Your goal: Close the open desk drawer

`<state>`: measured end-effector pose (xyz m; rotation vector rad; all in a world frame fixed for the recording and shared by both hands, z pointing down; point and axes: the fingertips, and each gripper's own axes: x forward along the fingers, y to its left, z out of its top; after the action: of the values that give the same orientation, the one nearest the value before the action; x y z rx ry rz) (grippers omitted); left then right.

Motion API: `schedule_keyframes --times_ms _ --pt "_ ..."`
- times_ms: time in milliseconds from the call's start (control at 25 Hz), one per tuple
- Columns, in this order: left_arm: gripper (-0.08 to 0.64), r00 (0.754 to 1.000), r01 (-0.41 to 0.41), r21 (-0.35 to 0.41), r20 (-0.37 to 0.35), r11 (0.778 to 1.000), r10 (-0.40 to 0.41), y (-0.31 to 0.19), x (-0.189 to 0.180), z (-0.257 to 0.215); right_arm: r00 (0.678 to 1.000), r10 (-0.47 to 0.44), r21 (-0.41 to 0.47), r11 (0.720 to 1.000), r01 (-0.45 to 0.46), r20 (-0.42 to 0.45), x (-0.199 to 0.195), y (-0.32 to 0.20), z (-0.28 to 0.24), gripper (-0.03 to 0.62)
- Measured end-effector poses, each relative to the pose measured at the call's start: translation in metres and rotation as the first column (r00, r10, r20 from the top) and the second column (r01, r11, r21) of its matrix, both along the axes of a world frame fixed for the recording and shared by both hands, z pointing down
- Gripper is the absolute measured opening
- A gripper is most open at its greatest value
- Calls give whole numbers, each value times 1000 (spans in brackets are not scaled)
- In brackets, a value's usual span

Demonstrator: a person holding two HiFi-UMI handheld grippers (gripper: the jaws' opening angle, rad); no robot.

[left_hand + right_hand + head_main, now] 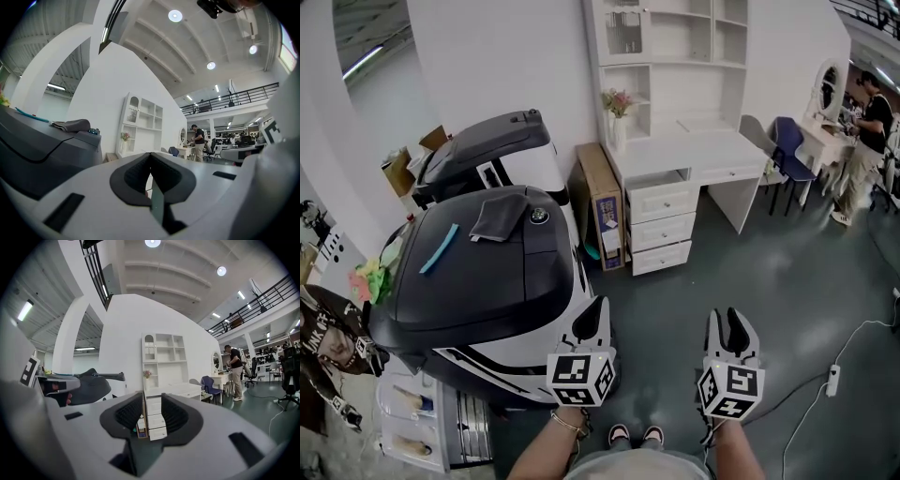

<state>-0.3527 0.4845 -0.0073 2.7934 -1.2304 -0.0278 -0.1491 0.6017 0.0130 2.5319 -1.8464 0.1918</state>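
Far across the floor (787,291), I judge the drawer (661,201) a light slider, best pushed on its stiff front; right gripper (727,322) spread and empty, left gripper (598,311) pinched together.

Left of view I see a black-topped machine (478,281), a grey cloth (499,217) and 1 blue strip (439,247) lying on its lid. A flat carton (602,202) stands on edge beyond it (print unreadable). Far right, a person (865,131) stands near a blue chair (789,142).
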Motion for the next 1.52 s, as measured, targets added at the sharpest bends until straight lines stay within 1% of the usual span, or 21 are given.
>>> schedule_keyframes --times_ms 120,320,520,760,880,1040,1360,1520 --pt "14 1000 -11 -8 0 1000 11 -7 0 3 1000 15 -7 1000 -15 2 1 -6 4 133" --pt "14 999 -54 -7 7 999 54 -20 2 9 999 49 -15 999 -49 16 1 -19 11 127" --pt "14 997 -76 -37 -3 996 76 -37 8 18 998 64 -46 997 -63 15 1 -34 20 121" --pt "14 997 -80 -58 1 995 80 -67 27 27 998 66 -61 996 -65 22 21 -65 28 120" --pt "14 998 -62 -72 3 995 63 -90 45 35 998 61 -63 996 -60 25 46 -89 33 120" --pt "14 1000 -16 -92 13 996 17 -125 76 42 999 38 -73 997 -36 34 85 -125 36 118" --pt "14 998 59 -87 24 994 -57 -197 155 39 999 -10 -84 996 14 44 183 -194 38 118" --pt "14 994 105 -105 27 989 -102 -231 192 45 998 -31 -91 995 35 48 231 -224 40 117"
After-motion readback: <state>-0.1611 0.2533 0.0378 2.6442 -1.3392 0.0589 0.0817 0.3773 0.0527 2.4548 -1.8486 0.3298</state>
